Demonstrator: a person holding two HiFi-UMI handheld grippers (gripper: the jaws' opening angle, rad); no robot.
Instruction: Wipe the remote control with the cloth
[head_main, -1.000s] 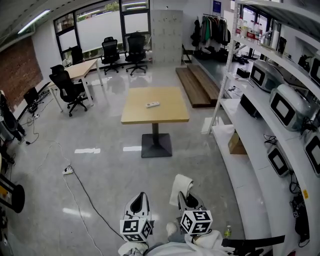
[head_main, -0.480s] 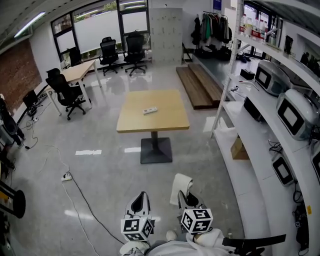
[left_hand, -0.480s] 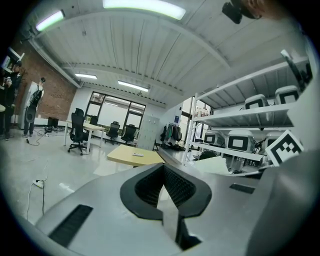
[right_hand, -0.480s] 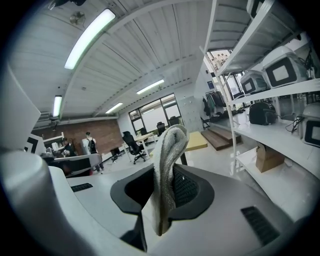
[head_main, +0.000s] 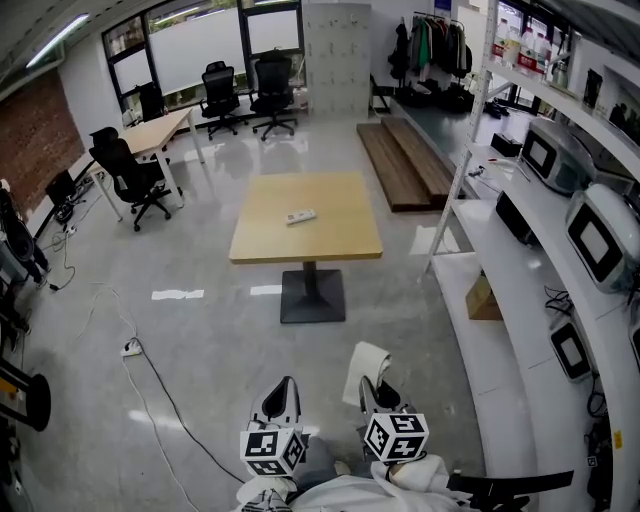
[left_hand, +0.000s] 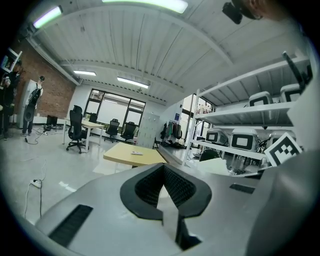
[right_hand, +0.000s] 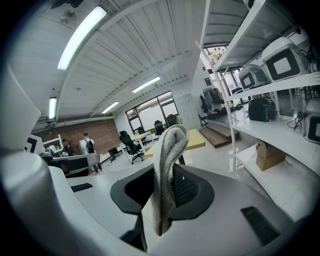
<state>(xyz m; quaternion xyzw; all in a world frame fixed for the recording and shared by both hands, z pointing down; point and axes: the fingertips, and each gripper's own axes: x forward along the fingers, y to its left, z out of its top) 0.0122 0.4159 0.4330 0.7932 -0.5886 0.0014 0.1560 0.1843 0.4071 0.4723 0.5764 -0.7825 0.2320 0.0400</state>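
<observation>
Left gripper (head_main: 282, 388): jaws fully together, nothing between them. The left gripper view confirms that the pads (left_hand: 172, 187) meet with no gap. Right gripper (head_main: 371, 388): jaws clamped on the cloth (head_main: 364, 362). In the right gripper view, the cloth (right_hand: 168, 155) is a pale folded strip standing up out of the jaws, its top curling over and a short end hanging below the pinch.

The remote control (head_main: 301, 216) is on the square wooden table (head_main: 345, 240), roughly mid-top and clear of all four edges, lying at a slight angle to them. It's the only item on the table. In the left gripper view it's a small light bar (left_hand: 136, 153) on the tabletop.

Both grippers sit side by side above the grey floor (head_main: 200, 340), well short of the table's near edge and pointing toward it. The cloth is not touching the remote.

White shelving (head_main: 520, 250) with boxy appliances runs along the right. A cable (head_main: 160, 375) trails across the floor at left.
</observation>
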